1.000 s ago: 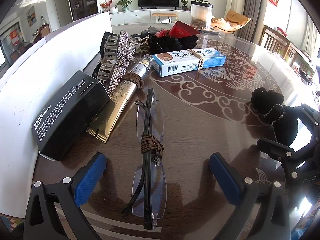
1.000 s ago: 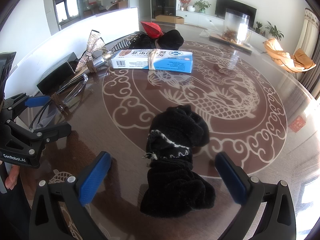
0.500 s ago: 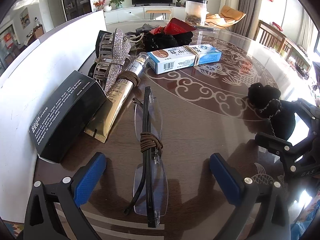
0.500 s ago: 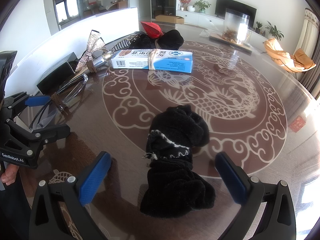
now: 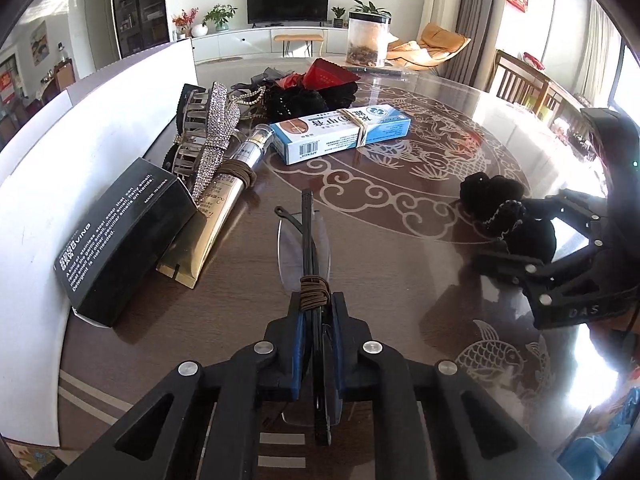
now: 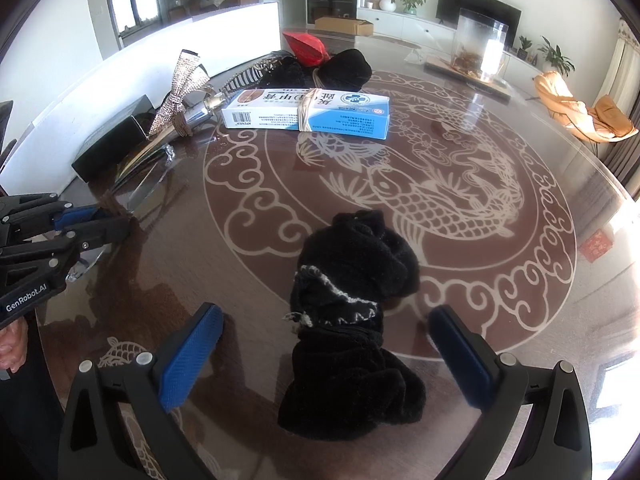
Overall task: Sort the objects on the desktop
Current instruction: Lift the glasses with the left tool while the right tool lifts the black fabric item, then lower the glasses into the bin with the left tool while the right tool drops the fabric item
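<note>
The left tool (image 5: 316, 344) pinches the folded glasses (image 5: 306, 240) low on the bench (image 5: 400, 264); the thin lenses could twist or slip free. The right tool (image 6: 320, 356) gapes wide around the black socks (image 6: 356, 300). The glasses' near end disappears between the pads.

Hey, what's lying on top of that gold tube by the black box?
A rhinestone bow drapes over the gold tube, and a brown hair tie wraps around it near its silver cap. The bow also overlaps a metal hair claw; what lies beneath them is hidden.
</note>
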